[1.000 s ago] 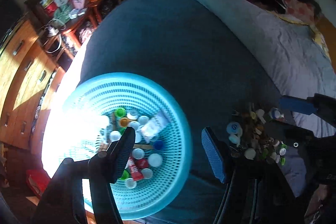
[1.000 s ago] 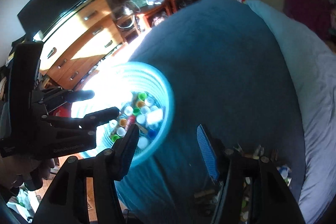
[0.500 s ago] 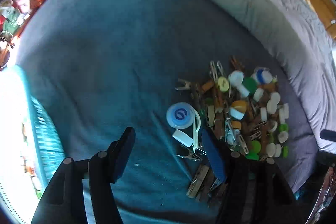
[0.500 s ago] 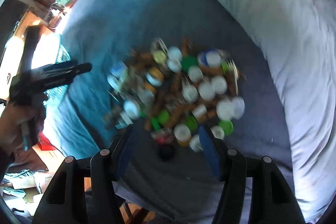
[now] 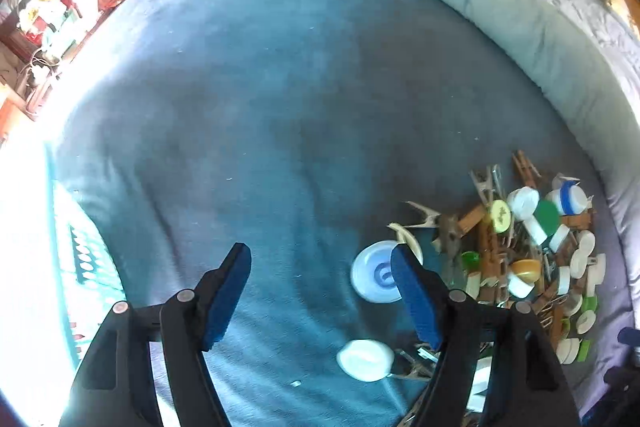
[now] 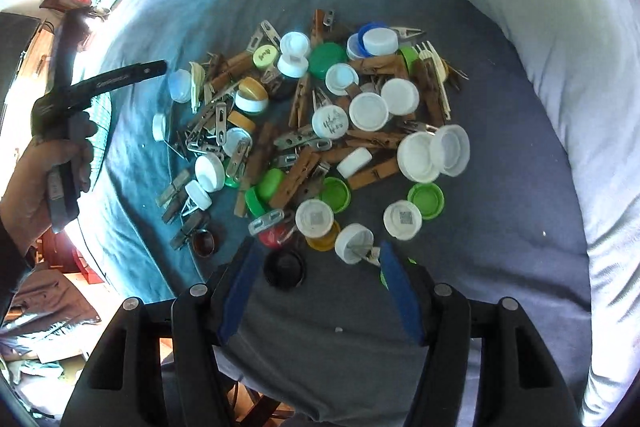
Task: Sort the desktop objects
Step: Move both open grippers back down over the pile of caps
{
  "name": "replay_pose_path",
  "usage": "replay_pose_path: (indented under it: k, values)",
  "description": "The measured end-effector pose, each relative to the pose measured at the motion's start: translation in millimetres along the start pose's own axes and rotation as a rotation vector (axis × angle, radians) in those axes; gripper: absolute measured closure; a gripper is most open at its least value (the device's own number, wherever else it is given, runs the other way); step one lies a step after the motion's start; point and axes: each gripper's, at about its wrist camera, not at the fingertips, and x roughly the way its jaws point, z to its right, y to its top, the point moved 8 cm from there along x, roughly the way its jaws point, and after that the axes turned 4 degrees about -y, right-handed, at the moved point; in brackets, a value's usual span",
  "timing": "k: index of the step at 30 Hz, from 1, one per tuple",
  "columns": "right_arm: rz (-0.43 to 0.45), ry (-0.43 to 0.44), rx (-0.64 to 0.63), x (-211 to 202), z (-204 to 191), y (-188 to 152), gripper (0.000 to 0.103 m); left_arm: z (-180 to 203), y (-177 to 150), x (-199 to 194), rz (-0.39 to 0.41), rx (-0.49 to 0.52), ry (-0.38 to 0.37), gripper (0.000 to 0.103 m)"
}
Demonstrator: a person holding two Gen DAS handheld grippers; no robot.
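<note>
**Both grippers back over the pile, empty**

Blue blanket (image 5: 280, 107) over a bed is the sorting surface, with a pale quilt (image 6: 560, 27) rolled along its far side and cluttered furniture beyond.

Nearest in the right wrist view, the right gripper (image 6: 316, 283) points steeply down at the close edge of the heap. Its fingers stand moderately apart and have just been opening a little, with nothing pressed between them; a black cap (image 6: 285, 268) and a white cap (image 6: 354, 242) lie just ahead of the tips. Beyond them spreads the pile of bottle caps and clothespins (image 6: 320, 131).

The left gripper (image 5: 320, 291) hangs at the pile's left fringe. Its fingers are wide, have just been opening further, and hold nothing. A pale blue lid (image 5: 374, 277) lies partly behind the right-hand finger and a white cap (image 5: 365, 359) lies nearer the camera.

A second ago both cameras looked at the turquoise basket (image 5: 80, 259) holding sorted caps; now it is only a sliver at the left edge. Both grippers have swung across and down, so I judge a drop-off is over and a fresh pick is starting. Much of the pile remains.
</note>
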Motion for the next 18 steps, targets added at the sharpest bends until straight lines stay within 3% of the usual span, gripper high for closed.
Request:
replay_pose_path:
  k: [2, 4, 9, 12, 15, 18]
  values:
    - [0.006, 0.008, -0.002, 2.2, -3.8, 6.5, 0.042, -3.6, -2.5, 2.9, -0.030, 0.003, 0.030, 0.029]
    - [0.010, 0.018, -0.004, 3.9, -8.2, 13.0, 0.041, -0.9, -8.7, 10.7, -0.073, -0.005, 0.008, 0.029]
    - [0.002, 0.031, -0.021, 11.0, -18.0, 21.2, 0.039, 22.2, -8.3, 22.1, -0.086, 0.053, -0.043, 0.029]
    - [-0.005, 0.029, -0.023, 14.4, -15.7, 20.7, 0.038, 17.0, -2.8, 32.8, -0.110, 0.058, 0.006, 0.029]
    - [-0.007, 0.024, -0.019, 16.0, -15.0, 21.2, 0.038, -7.6, 19.3, 6.9, 0.020, -0.047, 0.043, 0.029]
    - [-0.009, 0.024, -0.019, 19.9, -14.4, 22.1, 0.037, -21.3, 21.8, 1.0, 0.016, -0.112, 0.045, 0.028]
